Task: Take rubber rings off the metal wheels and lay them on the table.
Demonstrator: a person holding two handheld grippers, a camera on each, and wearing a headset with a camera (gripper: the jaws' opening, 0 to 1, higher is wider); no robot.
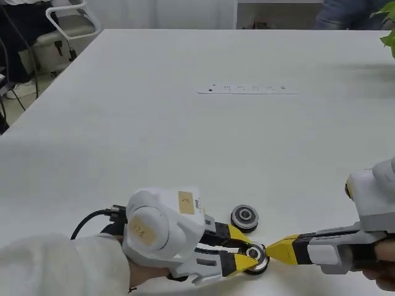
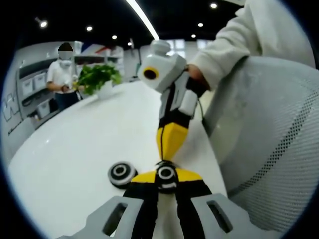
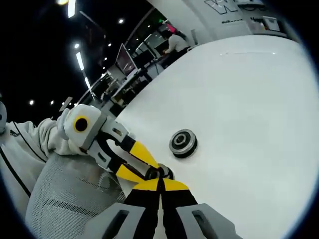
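The left gripper (image 1: 251, 253) clenches one metal wheel (image 1: 258, 258) — the right gripper (image 1: 269, 250), jaws pressed together, touches its rim.

White table (image 1: 154, 123), printed paper strip (image 1: 247, 90) on it, leafy plant (image 2: 97, 77), grey mesh chair (image 2: 269, 144)

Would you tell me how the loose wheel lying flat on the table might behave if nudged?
The loose wheel lies flat on the table, so it would probably slide rather than roll. It looks metal, so likely heavy for its size and stiff. Its dark outer ring may grip the smooth top somewhat.
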